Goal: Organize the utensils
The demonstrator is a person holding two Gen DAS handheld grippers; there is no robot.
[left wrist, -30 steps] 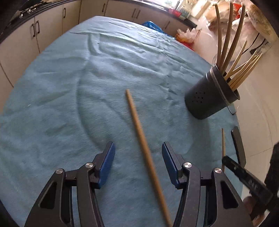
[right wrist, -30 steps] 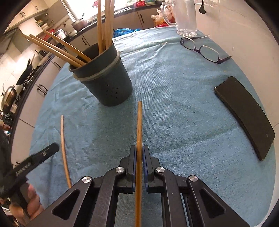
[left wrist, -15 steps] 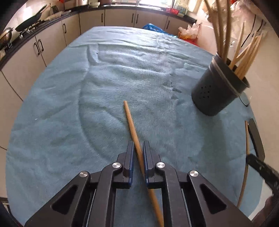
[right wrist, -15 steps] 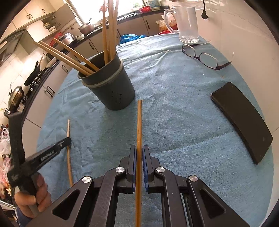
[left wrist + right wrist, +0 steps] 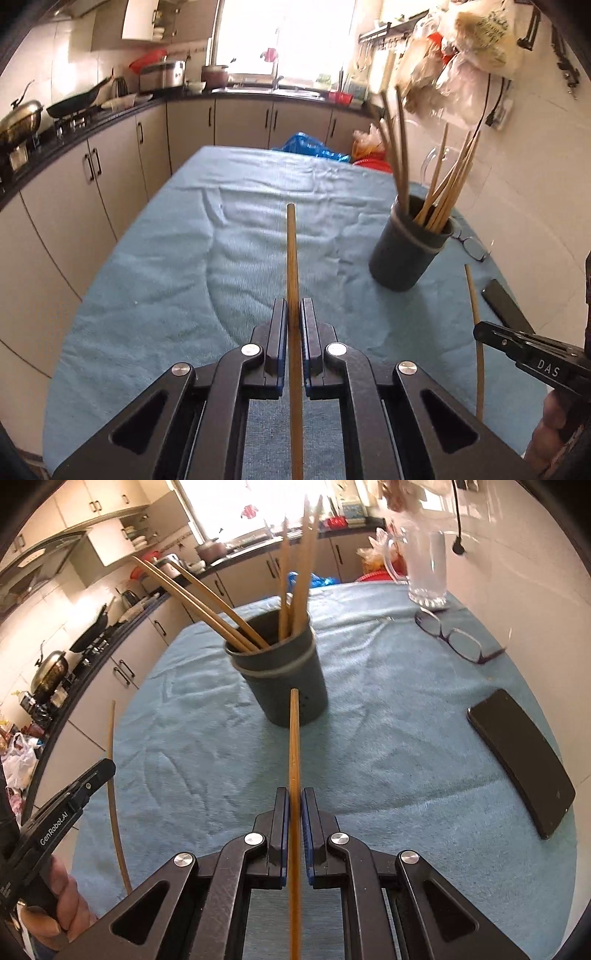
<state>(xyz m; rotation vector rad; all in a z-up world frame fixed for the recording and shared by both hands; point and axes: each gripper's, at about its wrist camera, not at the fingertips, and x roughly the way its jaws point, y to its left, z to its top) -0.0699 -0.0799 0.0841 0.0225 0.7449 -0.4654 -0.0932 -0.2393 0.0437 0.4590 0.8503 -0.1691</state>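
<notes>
My left gripper point(image 5: 293, 314) is shut on a wooden chopstick point(image 5: 291, 258) and holds it lifted above the blue cloth, pointing forward. My right gripper point(image 5: 294, 801) is shut on another wooden chopstick point(image 5: 294, 746), its tip in front of the dark holder cup point(image 5: 284, 679). The cup holds several chopsticks and also shows in the left wrist view point(image 5: 404, 254), to the right of my left gripper. Each view shows the other gripper with its chopstick at the edge: the right gripper point(image 5: 517, 347) and the left gripper point(image 5: 66, 808).
A blue cloth point(image 5: 184, 277) covers the table. A black phone point(image 5: 524, 757), glasses point(image 5: 458, 640) and a glass mug point(image 5: 424, 568) lie on the right side near the wall. Kitchen cabinets point(image 5: 92, 177) run along the left and back.
My left gripper closed on the chopstick that lay on the cloth and lifted it level. My right gripper rose with its chopstick, closer to the cup.
</notes>
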